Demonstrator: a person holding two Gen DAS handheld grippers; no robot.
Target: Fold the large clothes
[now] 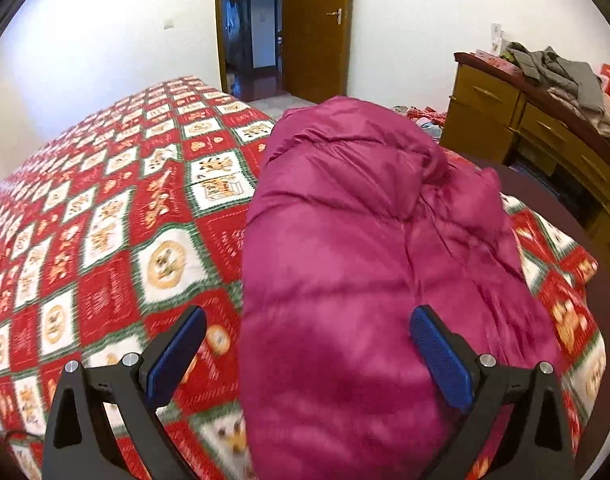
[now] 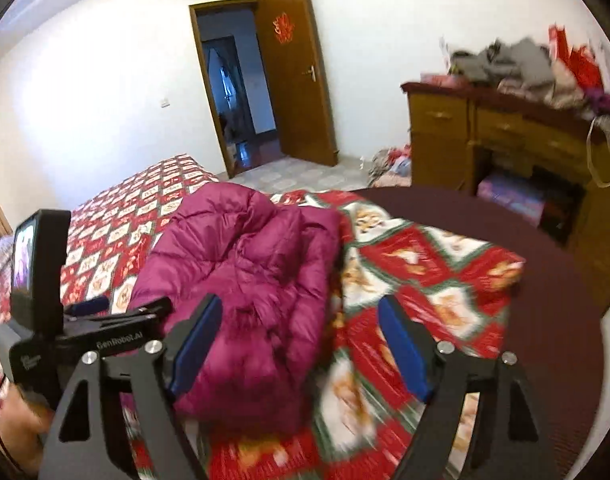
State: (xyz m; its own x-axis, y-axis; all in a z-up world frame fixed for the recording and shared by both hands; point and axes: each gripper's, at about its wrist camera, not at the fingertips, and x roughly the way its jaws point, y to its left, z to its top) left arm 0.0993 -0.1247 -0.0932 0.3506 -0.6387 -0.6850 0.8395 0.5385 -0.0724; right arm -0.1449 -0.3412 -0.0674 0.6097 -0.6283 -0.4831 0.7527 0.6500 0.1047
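Observation:
A magenta puffer jacket (image 1: 357, 264) lies folded in a bundle on the red patterned bedspread (image 1: 117, 208). My left gripper (image 1: 309, 360) is open, its blue pads wide apart, with the near end of the jacket between them; I cannot tell if they touch it. In the right wrist view the jacket (image 2: 245, 276) lies left of centre on the bedspread (image 2: 425, 280). My right gripper (image 2: 301, 352) is open and empty above the jacket's right edge. The left gripper's body (image 2: 41, 300) shows at the left of that view.
A wooden dresser (image 2: 505, 140) piled with clothes (image 2: 517, 68) stands to the right of the bed. A dark round rim (image 2: 545, 264) curves past the bed's right corner. An open wooden door (image 2: 301, 76) is at the back, with clothes on the floor (image 2: 389, 164) beside it.

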